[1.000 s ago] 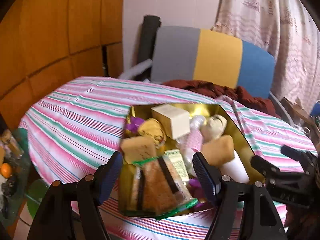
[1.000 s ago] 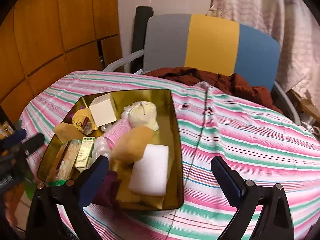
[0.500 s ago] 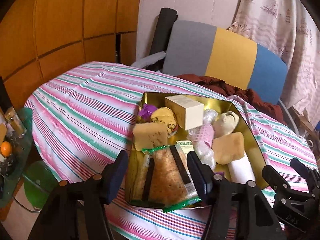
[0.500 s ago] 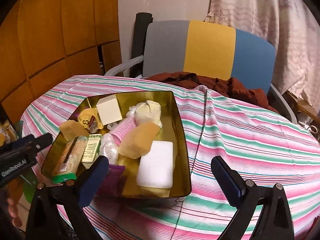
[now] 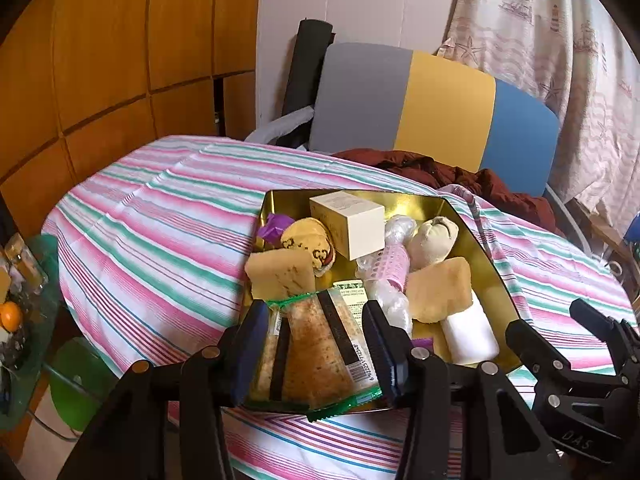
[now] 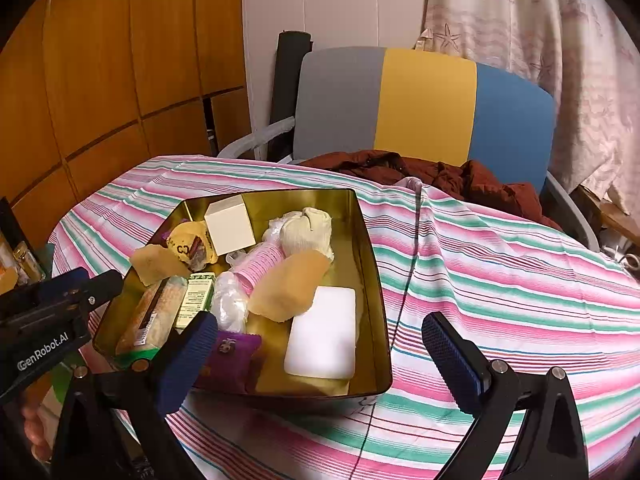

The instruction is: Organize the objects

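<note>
Both hand-held grippers (image 5: 316, 344) (image 6: 320, 356) hover spread over the gold tray (image 6: 370, 264).

Both wrist views look down close from the table's near edge, sharing the gold tray (image 5: 496, 256).

a home: striped tablecloth (image 6: 500, 280), curtain (image 6: 560, 60), wood-panelled wall (image 6: 100, 80).

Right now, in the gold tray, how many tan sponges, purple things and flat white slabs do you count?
Tan sponges: 2
Purple things: 2
Flat white slabs: 1
Total: 5
</note>
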`<state>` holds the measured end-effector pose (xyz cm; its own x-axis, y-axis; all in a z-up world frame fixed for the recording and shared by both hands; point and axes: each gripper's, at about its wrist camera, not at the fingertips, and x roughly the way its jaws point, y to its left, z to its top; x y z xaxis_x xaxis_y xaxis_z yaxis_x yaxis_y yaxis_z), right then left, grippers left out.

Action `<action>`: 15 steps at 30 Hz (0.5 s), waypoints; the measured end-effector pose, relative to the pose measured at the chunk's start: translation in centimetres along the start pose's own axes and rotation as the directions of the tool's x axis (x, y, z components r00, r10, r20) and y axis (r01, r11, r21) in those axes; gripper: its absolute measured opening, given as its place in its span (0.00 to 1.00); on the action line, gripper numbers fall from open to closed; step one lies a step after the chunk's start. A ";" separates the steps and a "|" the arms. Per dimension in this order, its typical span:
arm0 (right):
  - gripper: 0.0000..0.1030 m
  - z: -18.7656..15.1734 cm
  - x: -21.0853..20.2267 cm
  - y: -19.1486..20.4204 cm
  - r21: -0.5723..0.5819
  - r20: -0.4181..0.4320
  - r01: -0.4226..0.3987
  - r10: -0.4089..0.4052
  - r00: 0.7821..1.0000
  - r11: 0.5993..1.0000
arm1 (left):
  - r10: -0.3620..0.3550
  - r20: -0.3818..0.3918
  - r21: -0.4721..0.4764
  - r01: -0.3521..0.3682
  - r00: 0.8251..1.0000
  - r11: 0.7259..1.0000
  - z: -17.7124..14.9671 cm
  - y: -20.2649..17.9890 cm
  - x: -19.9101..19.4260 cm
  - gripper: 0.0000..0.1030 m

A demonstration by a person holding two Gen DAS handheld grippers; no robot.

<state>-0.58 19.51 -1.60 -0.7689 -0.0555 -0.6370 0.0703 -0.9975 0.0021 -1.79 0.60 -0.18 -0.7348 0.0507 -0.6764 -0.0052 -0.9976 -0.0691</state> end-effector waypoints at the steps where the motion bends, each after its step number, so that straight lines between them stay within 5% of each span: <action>1: 1.00 0.0 0.0 0.0 -0.001 0.001 0.003 -0.003 1.000 1.000 | -0.002 0.001 -0.001 0.002 1.000 1.000 0.0 0.0 0.0 0.48; 15: 1.00 -0.1 0.6 0.3 -0.017 -0.017 0.019 -0.019 1.000 1.000 | 0.010 0.048 0.019 -0.011 0.999 1.000 0.1 0.2 -0.4 0.48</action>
<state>-0.94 19.17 -2.06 -0.7589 -0.0356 -0.6502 0.0663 -0.9975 -0.0228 -1.59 0.40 0.11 -0.7663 0.0381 -0.6413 -0.0099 -0.9988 -0.0475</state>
